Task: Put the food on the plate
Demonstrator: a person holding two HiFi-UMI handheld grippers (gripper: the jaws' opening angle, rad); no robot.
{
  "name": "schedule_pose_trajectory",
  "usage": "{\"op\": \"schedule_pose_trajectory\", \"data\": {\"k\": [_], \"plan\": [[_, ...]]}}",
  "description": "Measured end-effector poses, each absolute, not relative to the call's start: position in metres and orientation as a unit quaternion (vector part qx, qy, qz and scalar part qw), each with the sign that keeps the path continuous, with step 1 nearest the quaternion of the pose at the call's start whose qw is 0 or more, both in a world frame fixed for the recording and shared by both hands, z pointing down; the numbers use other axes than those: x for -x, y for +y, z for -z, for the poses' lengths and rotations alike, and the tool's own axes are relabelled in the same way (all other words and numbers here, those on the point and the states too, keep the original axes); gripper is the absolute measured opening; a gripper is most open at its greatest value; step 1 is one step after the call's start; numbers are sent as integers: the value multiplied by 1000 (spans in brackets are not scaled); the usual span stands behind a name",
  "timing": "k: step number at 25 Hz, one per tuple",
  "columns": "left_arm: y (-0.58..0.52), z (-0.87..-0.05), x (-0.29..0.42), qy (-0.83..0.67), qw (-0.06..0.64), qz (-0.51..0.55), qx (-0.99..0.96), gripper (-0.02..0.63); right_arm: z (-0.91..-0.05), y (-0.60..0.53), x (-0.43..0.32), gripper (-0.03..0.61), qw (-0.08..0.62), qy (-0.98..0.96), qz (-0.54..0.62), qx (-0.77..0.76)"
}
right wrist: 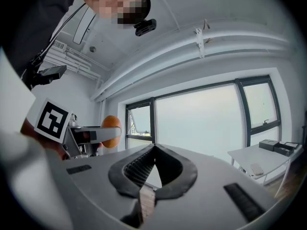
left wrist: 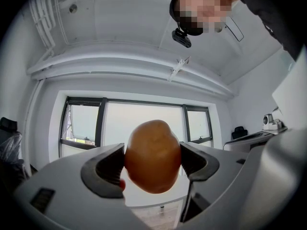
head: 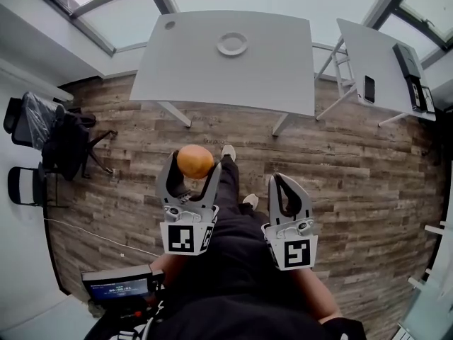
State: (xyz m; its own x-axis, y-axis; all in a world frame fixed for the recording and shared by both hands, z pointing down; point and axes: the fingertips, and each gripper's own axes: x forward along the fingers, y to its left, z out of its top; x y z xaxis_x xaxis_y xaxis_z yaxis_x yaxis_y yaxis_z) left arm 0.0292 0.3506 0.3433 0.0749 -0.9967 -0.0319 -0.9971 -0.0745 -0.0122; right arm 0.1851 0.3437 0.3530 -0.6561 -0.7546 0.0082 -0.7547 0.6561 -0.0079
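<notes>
Gripping a potato [left wrist: 152, 156] across its middle, left claw [head: 192, 167] clamped; seems firm, smooth, light. Right claw [head: 283, 184] together, empty.

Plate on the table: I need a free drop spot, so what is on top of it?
Nothing visible on the plate; its centre looks bare. The tabletop beneath it is covered.

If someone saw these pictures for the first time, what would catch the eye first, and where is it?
The orange-brown, potato-shaped food stands out first, clamped between the jaws of the left gripper above the wooden floor. Next comes the empty white plate, far ahead on the white table. The right gripper is shut on nothing, beside the left one.
</notes>
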Motion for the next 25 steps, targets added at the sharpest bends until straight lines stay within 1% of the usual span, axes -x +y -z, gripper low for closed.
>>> {"op": "schedule_pose_trajectory", "data": {"k": [11, 19, 22, 25], "plan": [[309, -355, -28, 669, 2, -13, 743, 339, -360, 305, -181, 6, 6, -908, -10, -420], [234, -364, 1, 667, -15, -15, 745, 339, -371, 234, -153, 6, 19, -903, -41, -428], [222, -365, 6, 666, -18, -16, 745, 339, -372, 221, -145, 6, 30, -904, -42, -424], [190, -367, 28, 667, -25, -16, 745, 339, -370, 186, -123, 6, 34, -905, -42, -423]]}}
